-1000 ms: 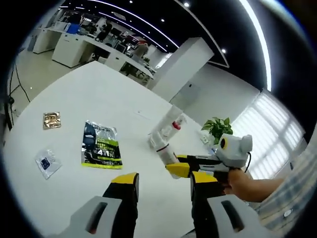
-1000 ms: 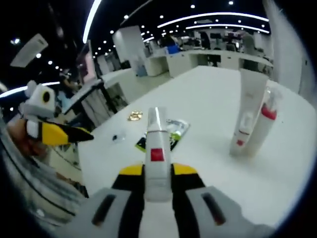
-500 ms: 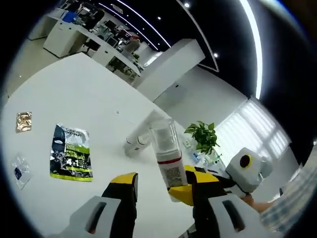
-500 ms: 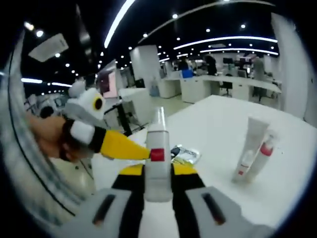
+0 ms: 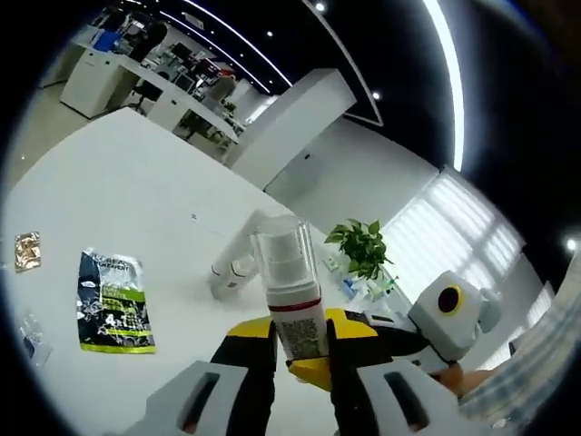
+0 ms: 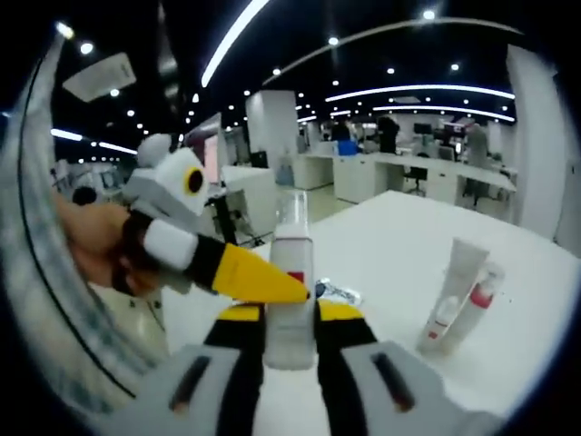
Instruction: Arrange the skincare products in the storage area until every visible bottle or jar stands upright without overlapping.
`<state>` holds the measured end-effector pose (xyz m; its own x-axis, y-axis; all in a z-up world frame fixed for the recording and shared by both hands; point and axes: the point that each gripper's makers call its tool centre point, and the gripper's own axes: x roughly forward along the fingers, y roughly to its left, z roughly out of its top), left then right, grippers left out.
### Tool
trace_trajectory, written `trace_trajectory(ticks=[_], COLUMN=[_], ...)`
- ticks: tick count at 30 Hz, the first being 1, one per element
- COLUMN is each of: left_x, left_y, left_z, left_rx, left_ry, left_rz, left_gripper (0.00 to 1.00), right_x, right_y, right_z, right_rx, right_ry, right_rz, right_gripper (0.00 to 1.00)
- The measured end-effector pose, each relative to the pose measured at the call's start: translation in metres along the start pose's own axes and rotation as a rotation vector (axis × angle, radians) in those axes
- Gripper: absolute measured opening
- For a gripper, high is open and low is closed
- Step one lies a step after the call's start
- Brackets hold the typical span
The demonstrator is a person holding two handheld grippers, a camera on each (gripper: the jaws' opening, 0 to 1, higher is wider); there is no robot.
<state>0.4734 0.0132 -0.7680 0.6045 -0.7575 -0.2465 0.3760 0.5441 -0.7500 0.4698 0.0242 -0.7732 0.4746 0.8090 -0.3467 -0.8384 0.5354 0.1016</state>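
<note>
Already the white table (image 5: pixel 118 173) carries two white tubes (image 6: pixel 458 295) standing cap-down and leaning against each other, so part of the arranging looks done, though whether their touching counts as overlapping is a judgement call. Still unplaced is the pump bottle (image 5: pixel 289 291) with its clear cap and red band, held in the air above the table (not resting on anything). The right gripper (image 6: pixel 290 341) has its jaws clamped on the bottle's lower body, bottle pointing upward along them. The left gripper (image 5: pixel 300 359) has its jaws drawn close on either side of the same bottle; whether they press it I cannot tell. A green sachet (image 5: pixel 113 304) and a small gold packet (image 5: pixel 25 252) lie flat nearby.
</note>
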Motion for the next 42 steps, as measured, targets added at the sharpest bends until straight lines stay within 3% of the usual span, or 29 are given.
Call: trace_trajectory(ticks=[8,10,18,20,24,31,36,42], left_x=[0.000,0.000,-0.006,-0.007,-0.004,-0.004,-0.006,-0.010], left_y=[-0.004,-0.011,-0.013,-0.015,-0.018,-0.021,-0.025,-0.042], left_z=[0.006,0.011,0.021,0.015,0.000,-0.004,-0.011,-0.016], left_rx=[0.122,0.132,0.279,0.358,0.441,0.462,0.511,0.557], left_ry=[0.048,0.046,0.068,0.104,0.175,0.184,0.213,0.197], left_rz=[-0.042,-0.102,-0.129,-0.133,-0.161,-0.185,-0.206,-0.293], left_gripper=[0.19,0.19,0.19,0.19,0.19,0.19,0.19,0.20], right_x=[-0.008,-0.012,-0.039,-0.040,-0.037,-0.040,-0.039,-0.041], right_y=[-0.006,-0.009,-0.018,-0.014,-0.002,-0.003,0.002,0.011], right_z=[-0.001,0.000,0.031,0.033,0.036,0.053,0.048,0.044], right_rx=[0.054,0.063,0.191,0.181,0.126,0.127,0.144,0.146], right_ry=[-0.012,-0.020,-0.179,-0.176,-0.143,-0.166,-0.137,-0.120], right_rz=[0.031,0.034,0.032,0.047,0.087,0.131,0.170,0.223], right_gripper=[0.28,0.31,0.34,0.34,0.30,0.26,0.27,0.28])
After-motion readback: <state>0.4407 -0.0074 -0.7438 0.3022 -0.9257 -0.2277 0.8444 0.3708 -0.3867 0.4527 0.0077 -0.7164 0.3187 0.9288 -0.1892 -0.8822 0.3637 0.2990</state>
